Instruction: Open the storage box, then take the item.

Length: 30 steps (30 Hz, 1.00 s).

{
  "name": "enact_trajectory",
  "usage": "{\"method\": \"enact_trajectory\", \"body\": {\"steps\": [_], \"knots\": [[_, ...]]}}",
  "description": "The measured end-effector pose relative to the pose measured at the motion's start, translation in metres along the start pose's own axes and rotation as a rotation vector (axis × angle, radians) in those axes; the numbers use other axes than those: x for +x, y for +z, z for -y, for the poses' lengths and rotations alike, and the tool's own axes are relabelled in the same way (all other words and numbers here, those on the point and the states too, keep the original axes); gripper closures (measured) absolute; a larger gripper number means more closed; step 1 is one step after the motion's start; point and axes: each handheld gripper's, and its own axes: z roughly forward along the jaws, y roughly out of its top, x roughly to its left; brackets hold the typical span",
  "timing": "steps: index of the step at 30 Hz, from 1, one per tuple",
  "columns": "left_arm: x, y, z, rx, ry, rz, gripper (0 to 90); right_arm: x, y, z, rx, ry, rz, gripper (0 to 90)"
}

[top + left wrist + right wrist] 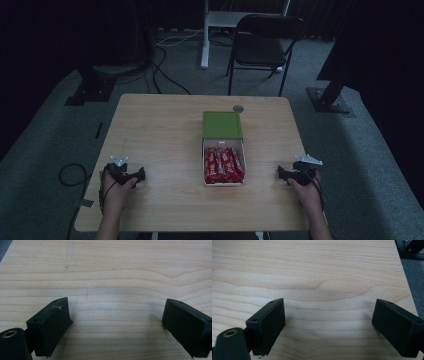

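Both tools, left tool (141,176) and right tool (280,173), rest released on the pale wooden counter (160,135). We judge the red foil-wrapped bars (223,165) in the white cardboard box with green lid (223,150) light and slippery, so we would pinch one bar across its middle.

The room was dim, its far walls lost in darkness. A grey-green carpet (45,150) covered the floor. A pale wooden surface (160,130) with visible grain stood in the middle. Beyond it a black folding chair (262,42) faced the surface, beside the white leg of a desk (205,35). Black cables (160,70) trailed across the carpet, and another cable loop (70,174) lay left of the surface. Dark stand feet (90,90) rested on the floor at left, and another (327,100) at right.
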Motion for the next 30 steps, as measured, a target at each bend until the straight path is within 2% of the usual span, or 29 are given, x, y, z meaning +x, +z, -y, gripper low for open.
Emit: {"method": "enact_trajectory", "body": {"steps": [12, 17, 22, 30], "knots": [[-0.0004, 0.0018, -0.0013, -0.003, -0.014, -0.009, 8.0, 0.0007, 0.0001, 0.0000, -0.001, -0.012, -0.011, 10.7], [-0.0004, 0.0020, -0.0015, -0.003, -0.018, -0.013, 8.0, 0.0018, 0.0000, 0.0000, 0.000, -0.034, -0.033, 10.7], [-0.0006, 0.0022, -0.0017, -0.002, -0.018, -0.014, 7.7, 0.0023, -0.0003, 0.0003, -0.001, -0.033, -0.031, 10.7], [-0.0010, 0.0029, -0.0025, 0.010, -0.007, -0.007, 5.4, 0.0050, -0.0027, 0.0005, 0.011, -0.003, -0.009, 10.9]]}}
